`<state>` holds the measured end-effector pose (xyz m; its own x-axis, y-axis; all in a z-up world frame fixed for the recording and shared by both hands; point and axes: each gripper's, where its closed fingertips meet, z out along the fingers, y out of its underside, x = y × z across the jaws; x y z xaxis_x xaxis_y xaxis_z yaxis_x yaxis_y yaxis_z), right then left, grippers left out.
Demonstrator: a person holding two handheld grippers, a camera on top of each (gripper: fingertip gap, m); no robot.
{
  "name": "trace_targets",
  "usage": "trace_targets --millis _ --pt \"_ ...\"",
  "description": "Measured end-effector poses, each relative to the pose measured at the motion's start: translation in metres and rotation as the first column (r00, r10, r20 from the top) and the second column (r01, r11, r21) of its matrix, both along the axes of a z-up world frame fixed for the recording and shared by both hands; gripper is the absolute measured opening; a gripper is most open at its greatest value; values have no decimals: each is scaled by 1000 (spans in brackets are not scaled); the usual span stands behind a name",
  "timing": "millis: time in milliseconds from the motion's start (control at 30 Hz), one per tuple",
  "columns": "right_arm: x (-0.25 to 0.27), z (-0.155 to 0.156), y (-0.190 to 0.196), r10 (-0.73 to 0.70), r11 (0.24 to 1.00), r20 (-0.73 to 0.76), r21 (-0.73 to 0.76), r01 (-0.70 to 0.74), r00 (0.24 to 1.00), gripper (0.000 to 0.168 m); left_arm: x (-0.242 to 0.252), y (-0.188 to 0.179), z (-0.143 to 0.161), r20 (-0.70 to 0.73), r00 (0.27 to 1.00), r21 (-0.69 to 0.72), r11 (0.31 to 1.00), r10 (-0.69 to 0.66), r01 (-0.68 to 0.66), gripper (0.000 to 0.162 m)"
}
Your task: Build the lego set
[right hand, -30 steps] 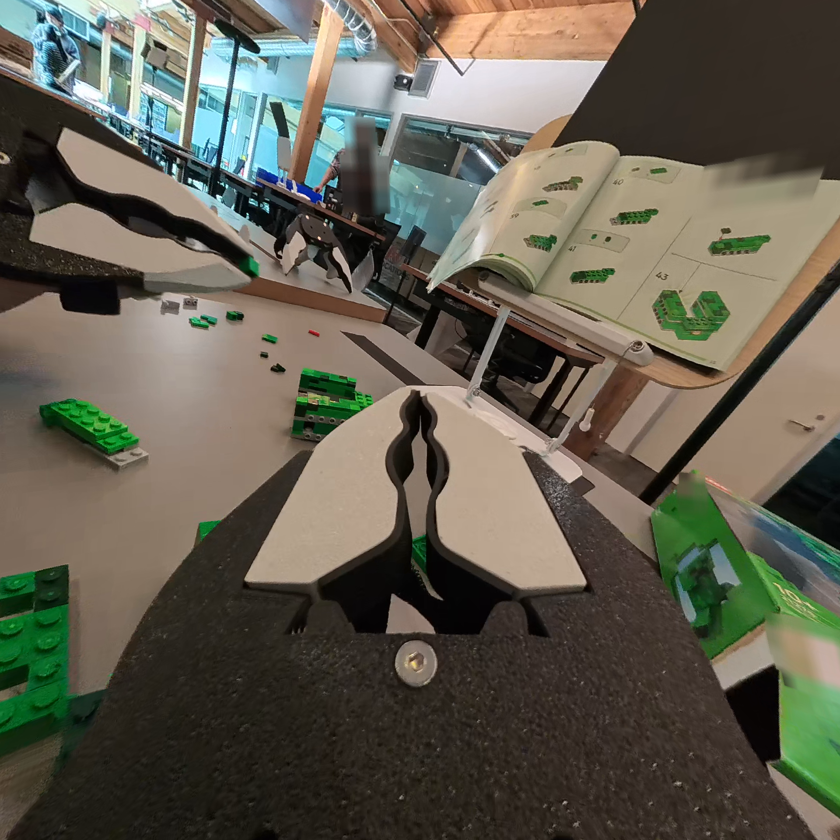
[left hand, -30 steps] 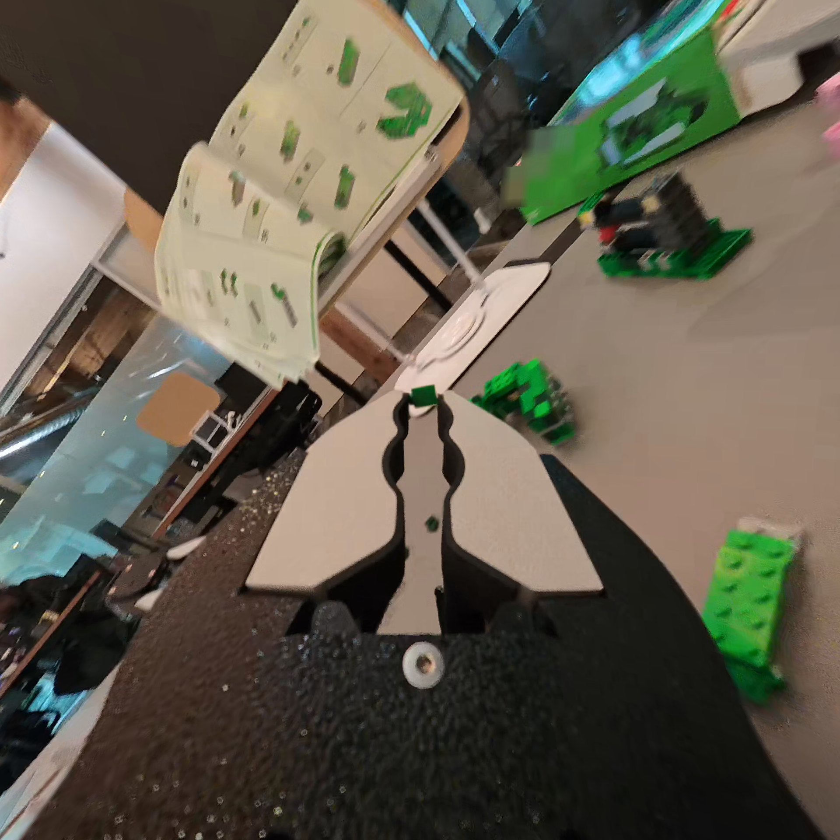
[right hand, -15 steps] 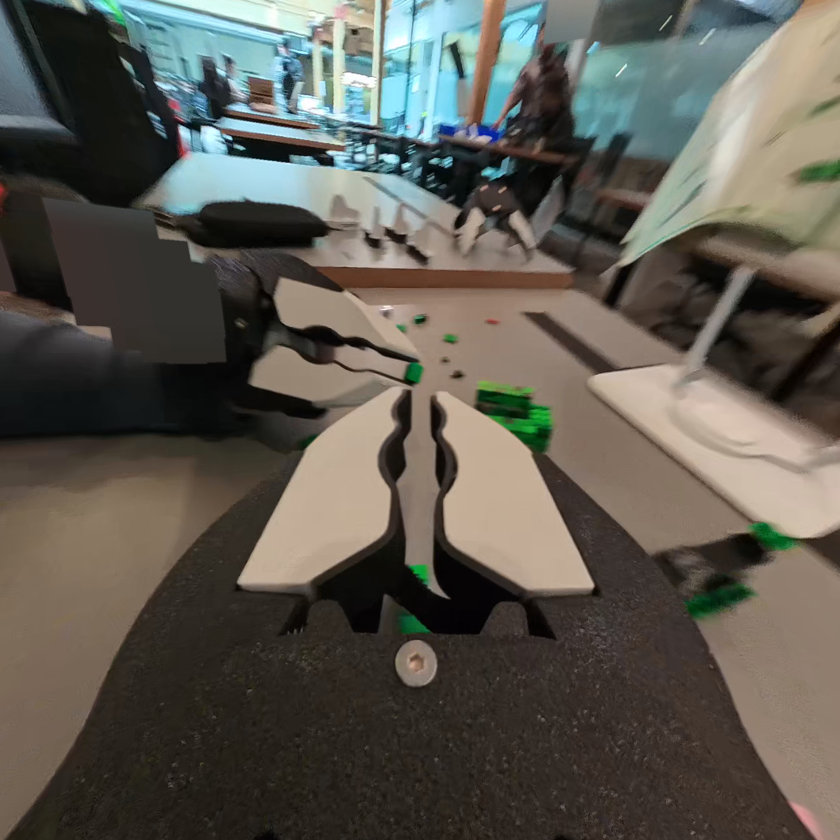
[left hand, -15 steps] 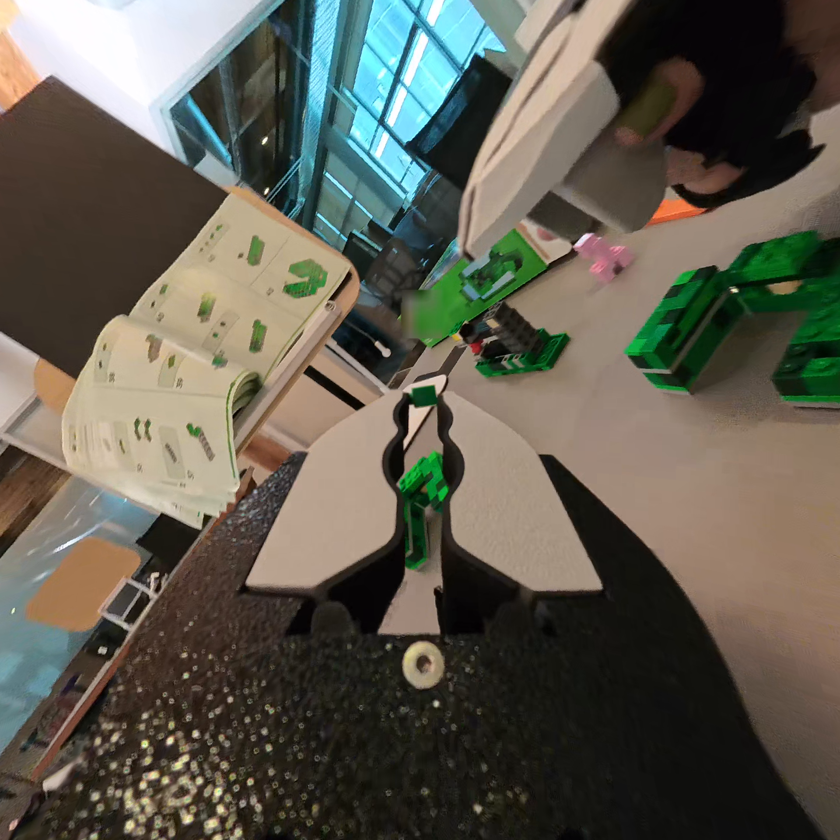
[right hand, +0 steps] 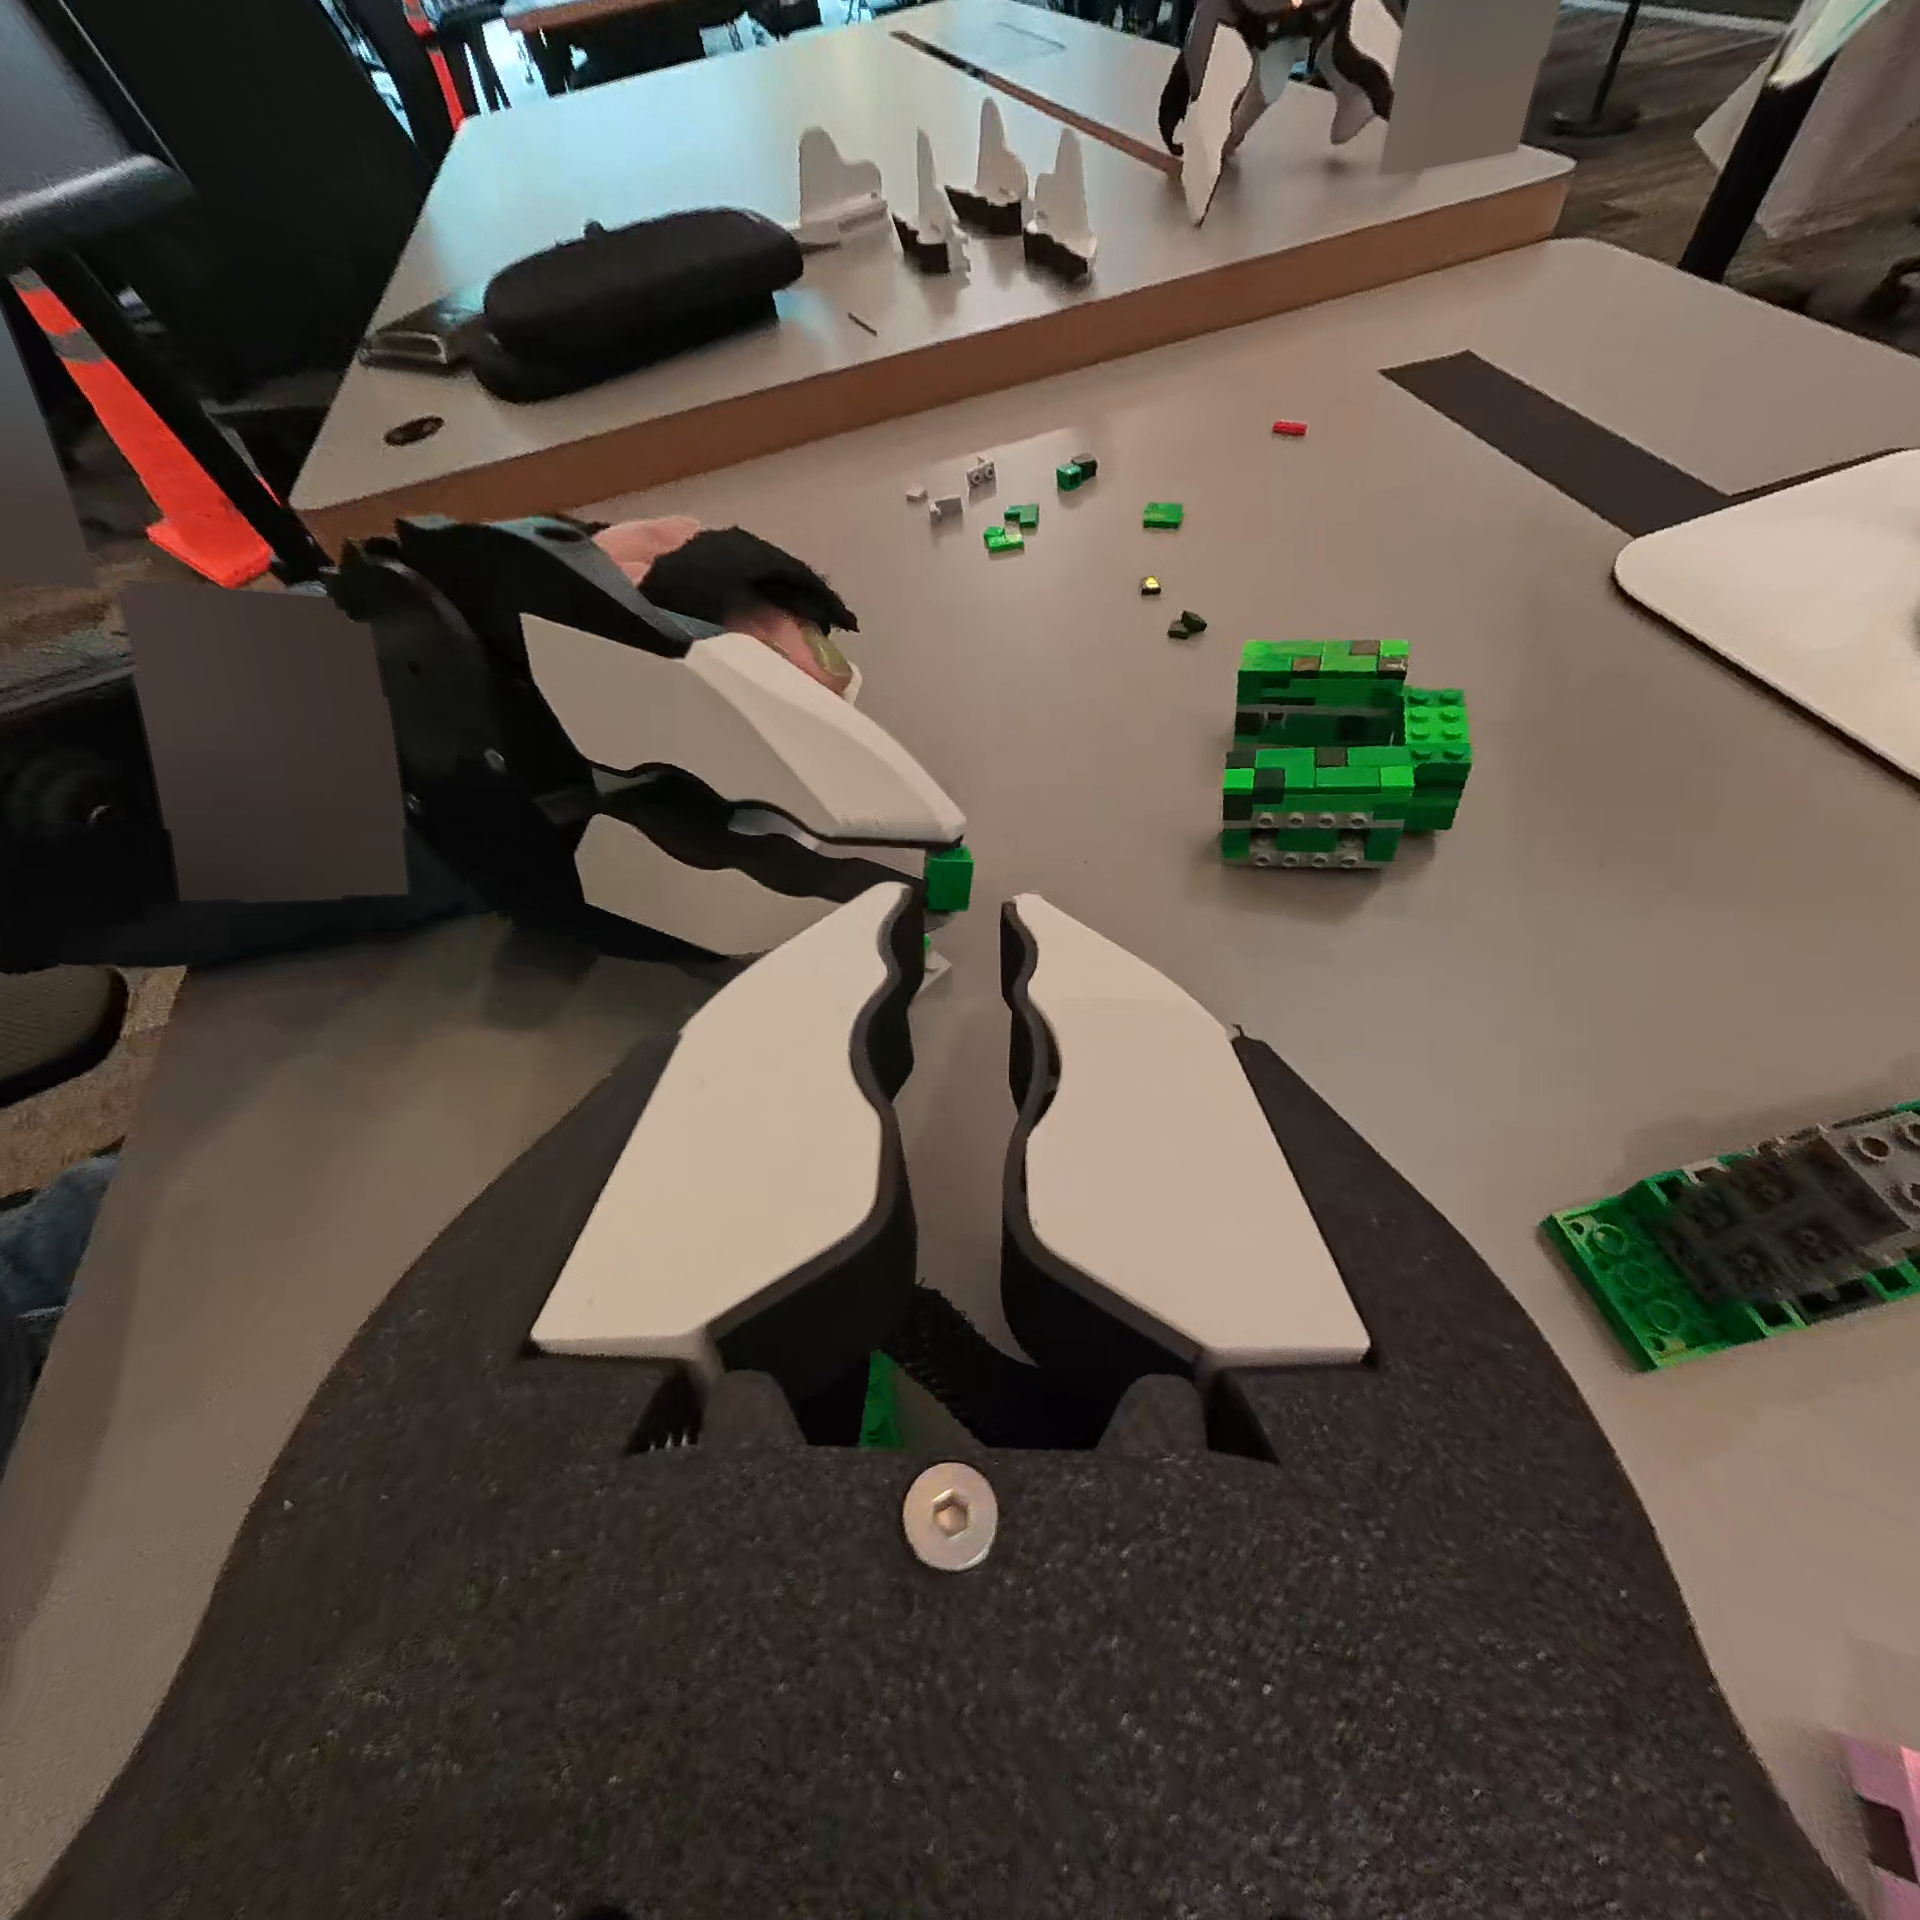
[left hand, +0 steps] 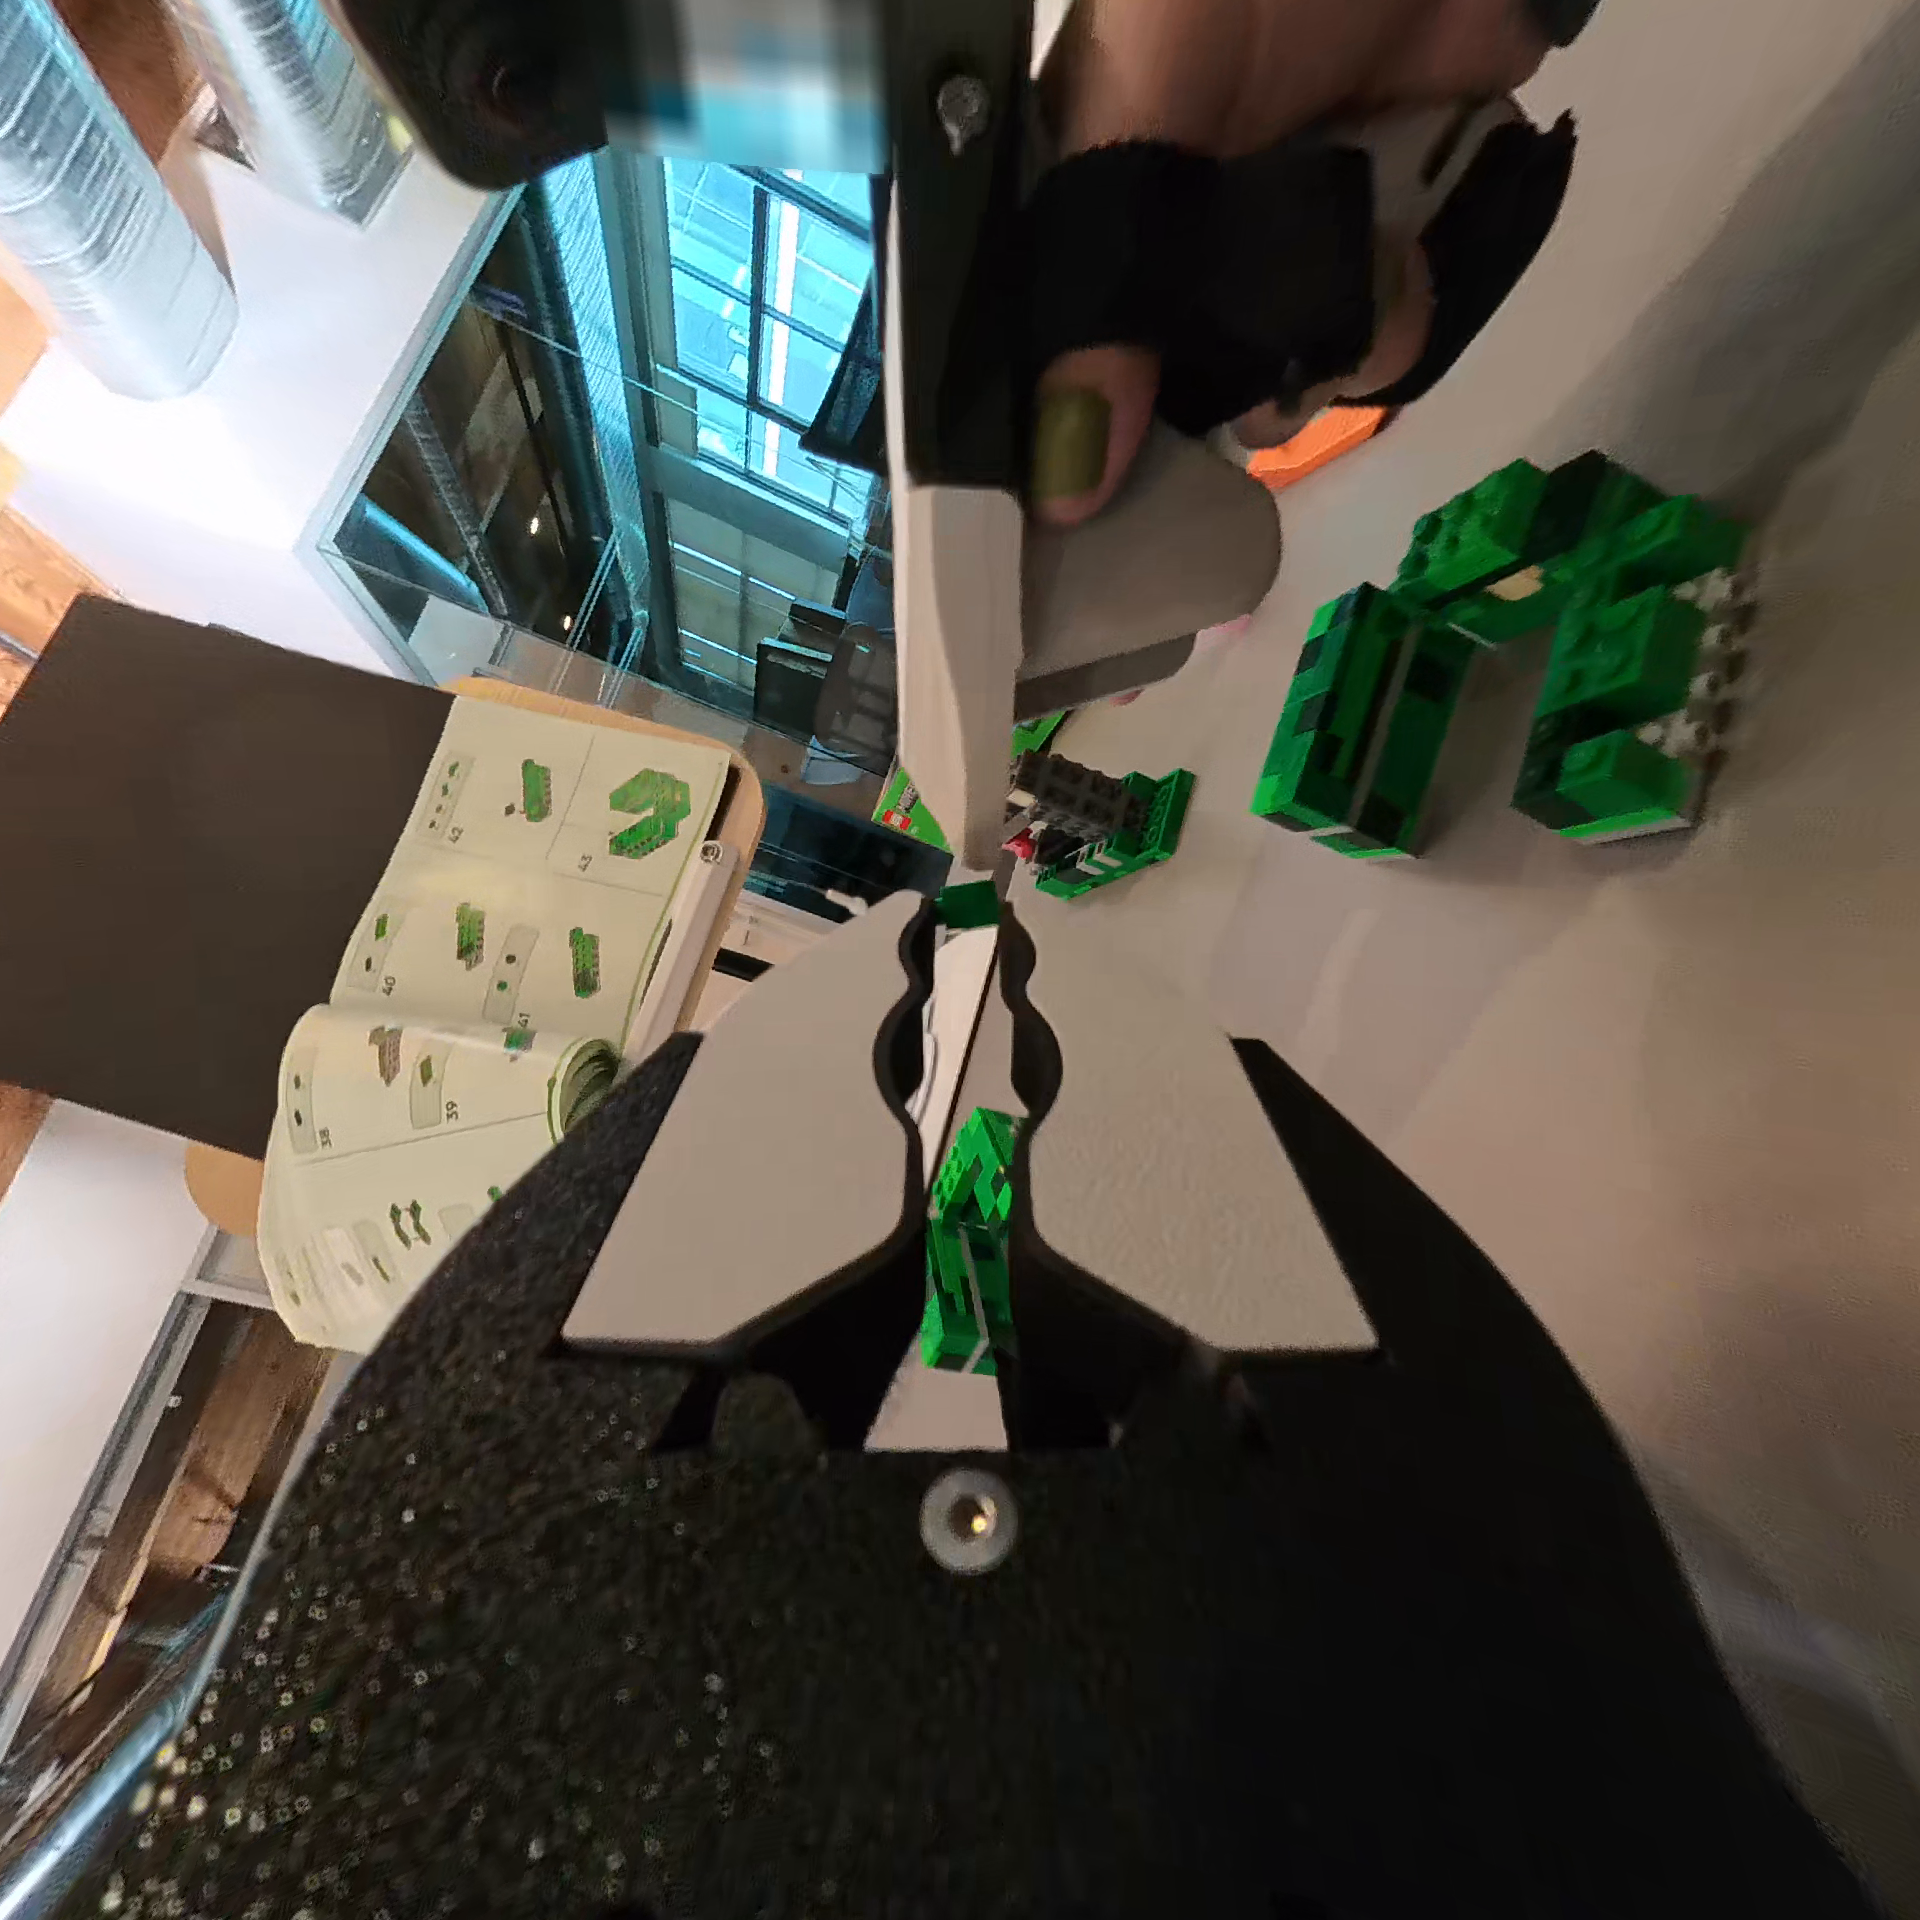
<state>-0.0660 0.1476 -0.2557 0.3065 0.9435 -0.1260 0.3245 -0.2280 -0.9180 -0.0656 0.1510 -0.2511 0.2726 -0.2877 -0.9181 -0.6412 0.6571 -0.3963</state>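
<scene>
My left gripper [left hand: 966,914] is shut on a small green brick [left hand: 968,902] at its tips. In the right wrist view the same brick [right hand: 951,878] sits just beyond my right gripper [right hand: 958,902], which is open by a narrow gap and empty. The left gripper [right hand: 940,847] comes in from the left there. In the left wrist view a right finger [left hand: 951,675] comes down from above to just over the brick. A green U-shaped build [left hand: 1507,665] lies on the table, and it also shows in the right wrist view [right hand: 1340,758].
An open instruction booklet [left hand: 499,987] stands on a holder at the left. A green baseplate with dark and grey pieces [right hand: 1745,1236] lies at the right. Several loose small pieces [right hand: 1039,499] lie farther back. A white stand base [right hand: 1787,603] is at the far right. My left and right fingertips are right by each other.
Both grippers have swung toward each other, so their tips now meet at the small green brick. The right jaws have opened a little. The left gripper still holds the brick.
</scene>
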Motion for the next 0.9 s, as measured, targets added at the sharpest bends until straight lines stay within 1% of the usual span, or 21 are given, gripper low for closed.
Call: trace_targets --millis 133,333,467,567,633,700,733,800,867,900 --pt "-1 -3 -2 14 1000 13 8 -14 1000 7 1 0 -3 -21 1000 0 1000 8 -8 11" --pt "-3 -6 -1 6 1000 26 12 -6 1000 12 3 -2 -6 -46 999 3 1000 -4 4 11" --pt "-4 -8 -3 20 1000 32 12 -20 999 8 4 -3 -8 -67 998 14 1000 -6 7 11" --pt "-3 -9 -3 22 999 47 34 -23 999 7 6 -4 -9 -42 999 -23 999 -28 27 11" --pt "0 -10 1 1 997 53 72 -5 999 7 5 -4 -12 -8 998 -118 991 -58 57 15" --pt "6 -9 5 -28 993 53 117 22 998 7 -3 -1 -14 29 998 -235 970 -53 58 29" --pt "10 -7 8 -45 989 45 146 38 998 7 -10 1 -15 42 998 -300 952 -54 64 33" --pt "20 0 13 -87 975 14 208 82 996 7 -25 1 -23 39 996 -470 878 -77 86 34" --pt "32 7 18 -134 953 -23 272 135 991 7 -43 -3 -34 25 995 -640 763 -92 87 35" --pt "38 11 19 -161 937 -44 308 166 986 7 -52 -5 -39 22 995 -700 709 -95 83 37"
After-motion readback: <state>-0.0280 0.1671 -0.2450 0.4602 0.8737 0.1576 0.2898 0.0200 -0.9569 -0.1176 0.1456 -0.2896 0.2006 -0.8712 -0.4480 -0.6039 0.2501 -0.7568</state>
